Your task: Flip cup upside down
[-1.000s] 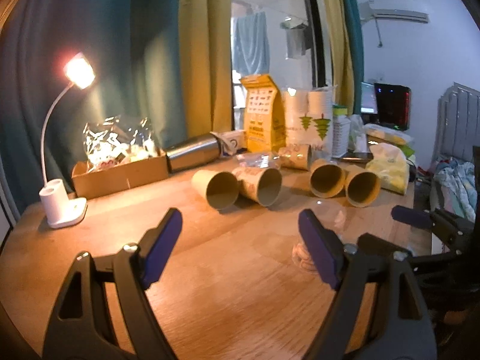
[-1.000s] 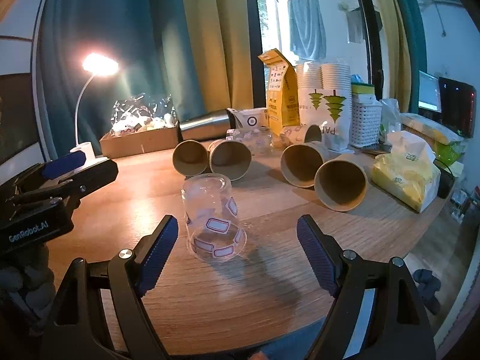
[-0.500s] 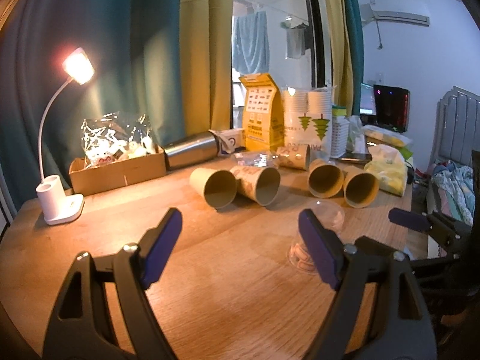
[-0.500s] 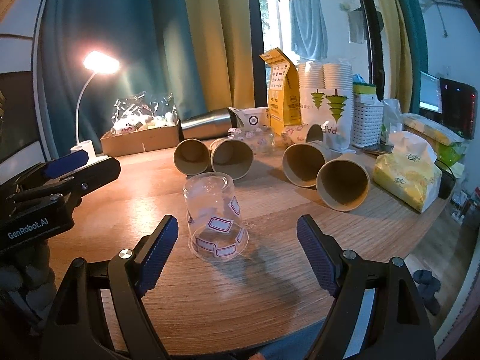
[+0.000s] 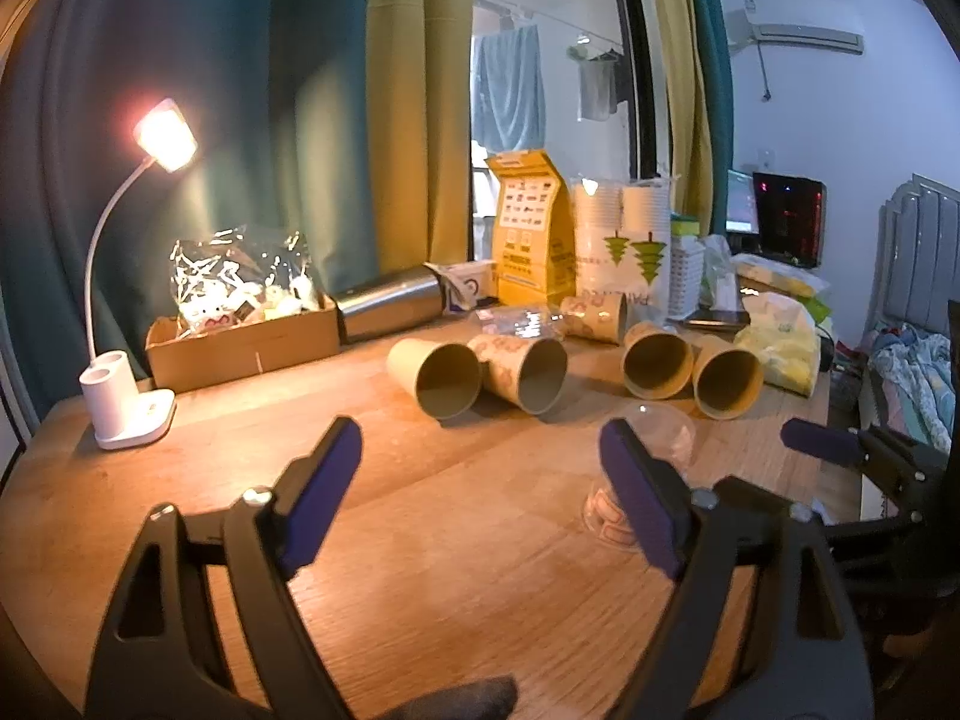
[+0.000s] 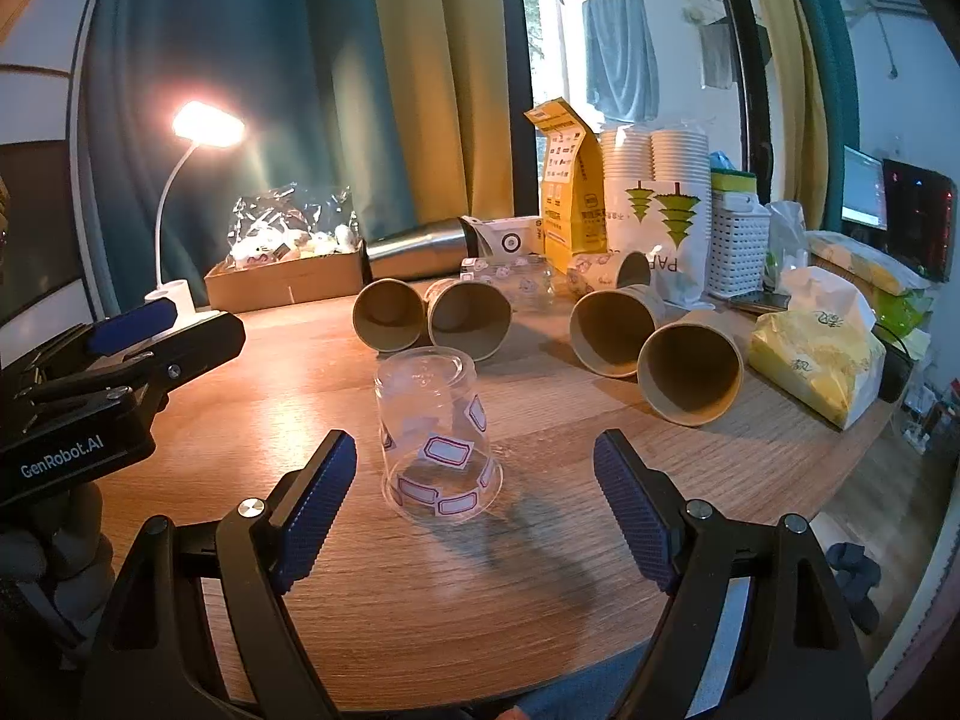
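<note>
A clear plastic cup (image 6: 435, 432) with red-bordered labels stands upside down, rim on the wooden table (image 6: 420, 588). My right gripper (image 6: 474, 510) is open and empty, just short of the cup, the cup centred between its fingers. In the left wrist view the same cup (image 5: 660, 444) shows partly behind the right finger of my left gripper (image 5: 486, 498), which is open, empty and above bare table. The left gripper also shows at the left of the right wrist view (image 6: 120, 360); the right gripper shows at the right edge of the left wrist view (image 5: 852, 456).
Several brown paper cups (image 6: 612, 330) lie on their sides behind the clear cup. A lit desk lamp (image 5: 129, 402), a cardboard box (image 5: 240, 342), a steel flask (image 6: 420, 252), a yellow carton (image 6: 564, 192), stacked cups (image 6: 654, 192) and a yellow bag (image 6: 816, 360) line the back and right.
My left gripper has drawn back and tilted slightly, so the table items sit a little farther off. The right gripper and the clear cup have barely moved.
</note>
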Available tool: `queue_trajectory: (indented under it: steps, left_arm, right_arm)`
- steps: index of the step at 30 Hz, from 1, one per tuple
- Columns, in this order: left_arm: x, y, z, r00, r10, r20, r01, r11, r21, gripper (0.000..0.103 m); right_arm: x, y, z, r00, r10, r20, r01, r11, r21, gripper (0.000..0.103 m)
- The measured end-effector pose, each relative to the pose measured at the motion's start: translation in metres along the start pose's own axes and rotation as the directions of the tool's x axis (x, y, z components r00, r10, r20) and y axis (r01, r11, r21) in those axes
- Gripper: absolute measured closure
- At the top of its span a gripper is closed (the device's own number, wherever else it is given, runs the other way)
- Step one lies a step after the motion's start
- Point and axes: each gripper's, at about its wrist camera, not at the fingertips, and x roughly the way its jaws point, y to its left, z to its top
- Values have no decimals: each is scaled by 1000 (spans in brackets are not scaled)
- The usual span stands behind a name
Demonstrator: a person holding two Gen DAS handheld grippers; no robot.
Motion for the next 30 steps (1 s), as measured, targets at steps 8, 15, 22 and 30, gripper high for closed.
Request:
queue_trajectory:
  steps: [8,15,22,30]
  left_arm:
    - [-1,-1,0,1000,6,6,-6,1000,4,11]
    - [-2,-1,-1,1000,5,6,-5,1000,5,11]
    - [-2,-1,0,1000,-2,5,2,1000,5,10]
    - [-3,-1,0,1000,-3,4,2,1000,4,3]
  right_arm:
    - [0,0,0,1000,1,-1,-1,1000,0,19]
    - [0,0,0,1000,1,0,-1,1000,1,19]
    - [1,3,0,1000,4,-4,-4,1000,-3,19]
    - [-2,4,-1,1000,9,1,-9,1000,-1,19]
